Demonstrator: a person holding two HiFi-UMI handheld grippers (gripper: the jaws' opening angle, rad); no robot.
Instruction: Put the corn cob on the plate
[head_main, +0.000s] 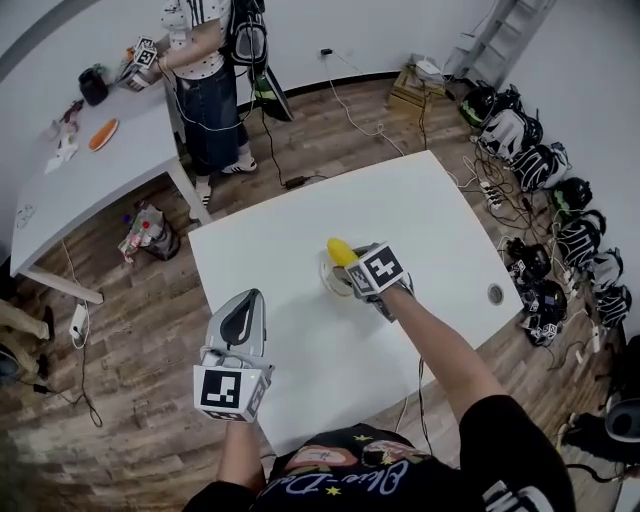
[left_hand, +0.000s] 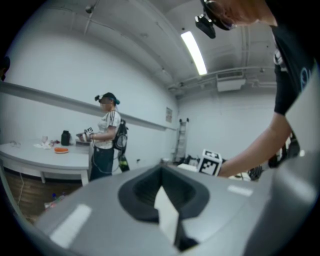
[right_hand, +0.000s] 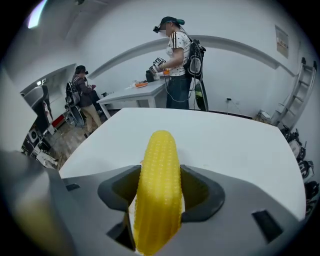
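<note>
A yellow corn cob (head_main: 341, 251) sticks out from between the jaws of my right gripper (head_main: 350, 272), which is shut on it. Corn and gripper hang just over a white plate (head_main: 325, 272) near the middle of the white table (head_main: 430, 210); the gripper hides most of the plate. In the right gripper view the corn cob (right_hand: 159, 185) fills the gap of the right gripper (right_hand: 160, 172) and points away over the tabletop. My left gripper (head_main: 243, 299) is held above the table's front left part, shut and holding nothing. In its own view the left gripper (left_hand: 167, 210) points level across the room.
A round cable hole (head_main: 495, 293) sits near the table's right edge. A second white table (head_main: 90, 175) at the back left carries an orange item (head_main: 103, 133), and a person (head_main: 205, 70) stands by it holding grippers. Helmets and bags (head_main: 545, 200) line the floor on the right.
</note>
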